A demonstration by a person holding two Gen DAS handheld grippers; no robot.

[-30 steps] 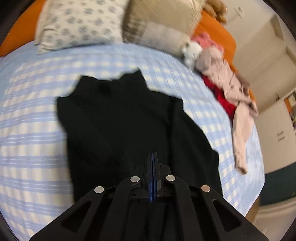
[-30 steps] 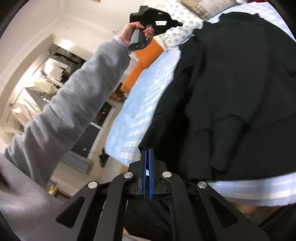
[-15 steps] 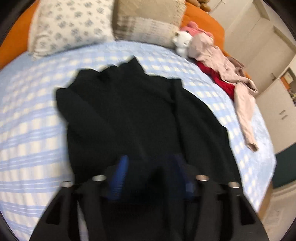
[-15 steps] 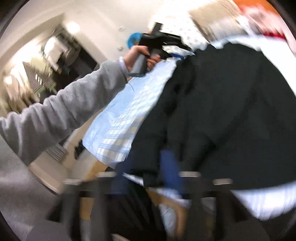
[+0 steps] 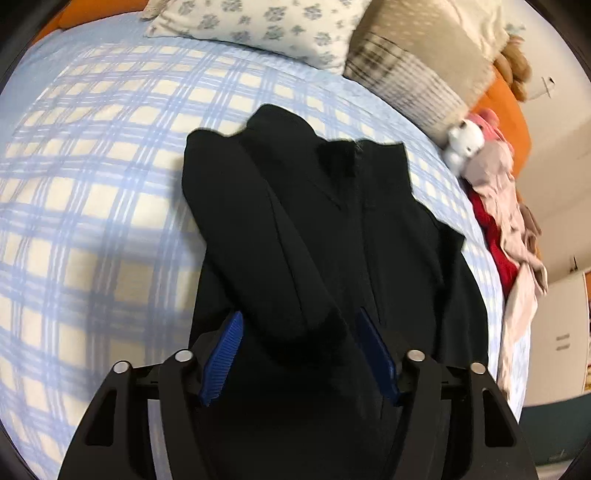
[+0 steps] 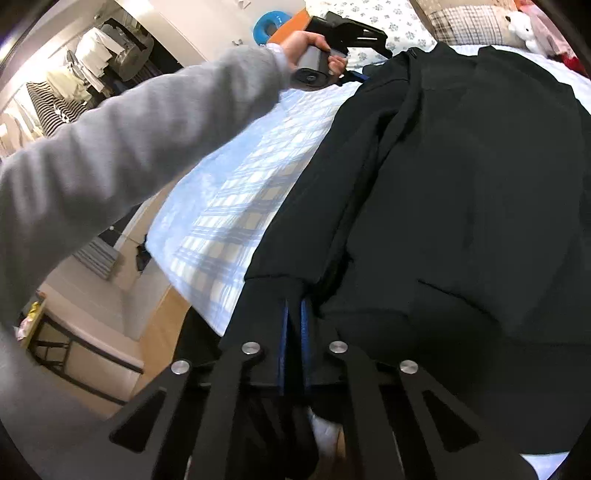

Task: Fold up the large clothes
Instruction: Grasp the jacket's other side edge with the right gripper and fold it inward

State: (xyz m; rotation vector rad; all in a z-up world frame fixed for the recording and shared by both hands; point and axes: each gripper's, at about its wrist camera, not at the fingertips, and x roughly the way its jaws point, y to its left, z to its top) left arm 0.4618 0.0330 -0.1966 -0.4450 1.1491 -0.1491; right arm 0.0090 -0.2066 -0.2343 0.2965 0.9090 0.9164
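Note:
A black jacket (image 5: 354, 236) lies flat on a blue-and-white plaid bed (image 5: 96, 192), collar toward the pillows, one sleeve folded across its body. My left gripper (image 5: 299, 354) is open, its blue pads on either side of the sleeve cuff (image 5: 310, 332), which rests between them. In the right wrist view the jacket (image 6: 461, 177) fills the right side. My right gripper (image 6: 293, 328) is nearly shut on the jacket's hem (image 6: 273, 295) at the bed's near edge. The left gripper's body (image 6: 343, 29) is held over the collar end.
A floral pillow (image 5: 258, 22) and a beige plaid pillow (image 5: 413, 62) lie at the head of the bed. A white plush toy (image 5: 463, 142) and a pile of pink and red clothes (image 5: 506, 221) lie along the right edge. A clothes rack (image 6: 55, 88) stands beyond the bed.
My left gripper has opened and let go of the sleeve, which now lies across the jacket body. My right gripper opened briefly and has closed on the hem again.

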